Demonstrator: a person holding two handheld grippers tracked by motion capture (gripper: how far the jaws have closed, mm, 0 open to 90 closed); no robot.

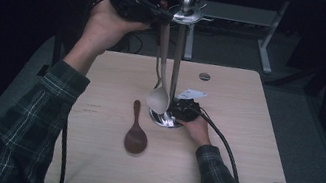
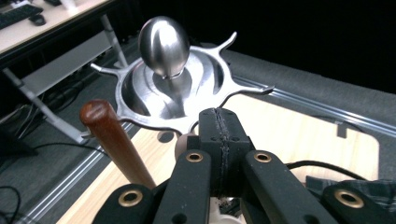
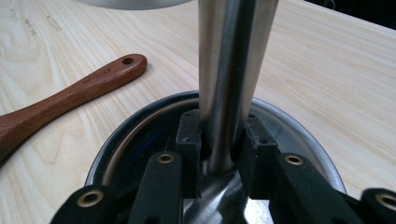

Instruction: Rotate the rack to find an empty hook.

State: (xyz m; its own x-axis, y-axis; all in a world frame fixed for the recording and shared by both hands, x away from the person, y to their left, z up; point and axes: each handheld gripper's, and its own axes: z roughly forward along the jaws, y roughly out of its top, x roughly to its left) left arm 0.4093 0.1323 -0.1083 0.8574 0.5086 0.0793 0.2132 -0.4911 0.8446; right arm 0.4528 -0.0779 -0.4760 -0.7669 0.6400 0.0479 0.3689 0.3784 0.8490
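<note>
Stand: a metal utensil stand (image 1: pixel 178 48) rises from the middle of the wooden table (image 1: pixel 251 153) — round base (image 1: pixel 162 119) below, a star-shaped hook crown (image 2: pixel 140 93) with an egg-shaped knob (image 2: pixel 163 44) on top.
Pale ladle: hangs upright just beside the stand's post (image 3: pixel 229 70), its bowl (image 1: pixel 158 100) low, near the base, its handle running up toward the crown.
Left gripper: the left gripper (image 1: pixel 157 14) is held high, level with the crown and just to its left in the high view; the jaws are pressed together, with only a thin seam between the pads in the left gripper view. Whether they pinch the ladle's handle there I cannot tell.
Brown handle end: a rounded reddish-wood tip (image 2: pixel 100 116) stands up just beside the left gripper's closed jaws.
Right gripper: the right gripper (image 3: pixel 219 140) sits low over the base — its two pads clamp the post from either side, partly spread to the post's width.
Dark spoon: a dark wooden spoon (image 1: pixel 136 130) lies flat on the table, left of the base and apart from both grippers.
</note>
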